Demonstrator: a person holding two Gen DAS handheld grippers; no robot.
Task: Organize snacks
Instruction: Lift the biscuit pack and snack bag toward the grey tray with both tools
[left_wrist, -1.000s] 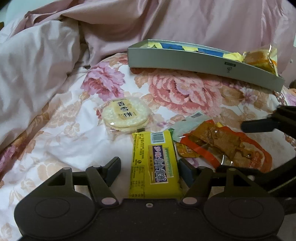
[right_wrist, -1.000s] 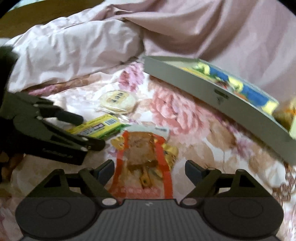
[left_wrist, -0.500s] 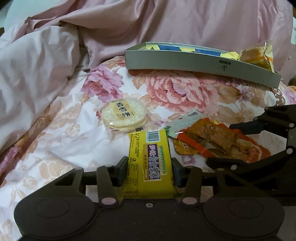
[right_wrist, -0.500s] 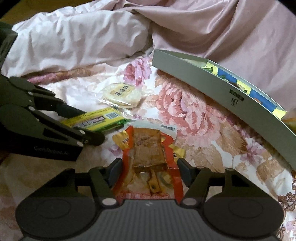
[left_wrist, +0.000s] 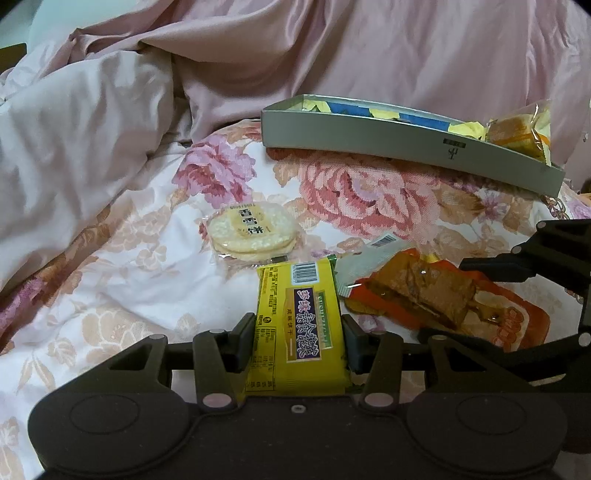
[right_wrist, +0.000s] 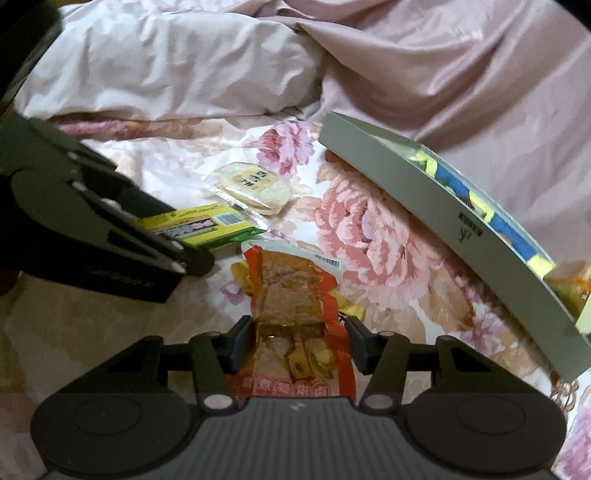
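floral bedding (left_wrist: 122, 280) carries a grey box (left_wrist: 388, 138) at the back, well apart from the snacks in front. left gripper (left_wrist: 298, 334) is clamped on the yellow biscuit pack (left_wrist: 299, 325). right gripper (right_wrist: 300, 338), jaws just closing, pinches the orange snack pouch (right_wrist: 291, 314). round rice cracker (left_wrist: 253, 232) lies just beyond them.
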